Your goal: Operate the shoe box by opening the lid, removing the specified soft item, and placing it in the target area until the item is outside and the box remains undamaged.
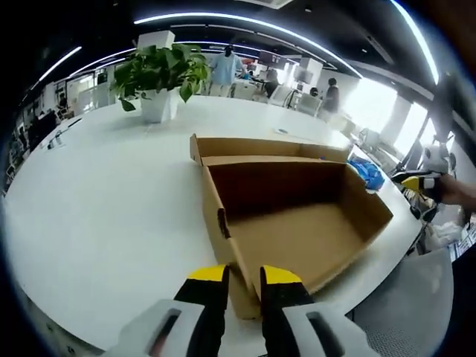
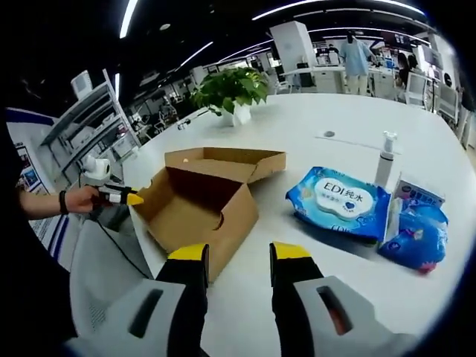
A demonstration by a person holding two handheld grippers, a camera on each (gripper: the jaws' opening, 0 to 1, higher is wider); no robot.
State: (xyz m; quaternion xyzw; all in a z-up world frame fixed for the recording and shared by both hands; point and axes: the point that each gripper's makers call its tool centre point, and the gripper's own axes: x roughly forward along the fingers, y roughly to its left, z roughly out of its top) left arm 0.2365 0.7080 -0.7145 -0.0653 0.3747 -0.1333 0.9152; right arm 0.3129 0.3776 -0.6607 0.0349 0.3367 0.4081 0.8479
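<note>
The brown cardboard shoe box [image 1: 297, 223] lies open on the white table, its lid [image 1: 260, 147] folded back flat; the inside is bare. My left gripper [image 1: 244, 275] has its jaws close together astride the box's near corner wall. In the right gripper view that same gripper [image 2: 130, 198], held by a hand, meets the box [image 2: 197, 201] at its left corner. A soft blue wipes pack [image 2: 338, 201] lies on the table to the right of the box, outside it. My right gripper [image 2: 238, 256] hovers open over the table, nothing between its jaws.
A white pump bottle [image 2: 384, 160], a small carton [image 2: 418, 195] and a blue pouch [image 2: 416, 238] sit beside the wipes. A potted plant [image 1: 160, 74] stands at the far side of the table [image 1: 97, 201]. The table edge runs just behind the box, chairs below; people stand in the background.
</note>
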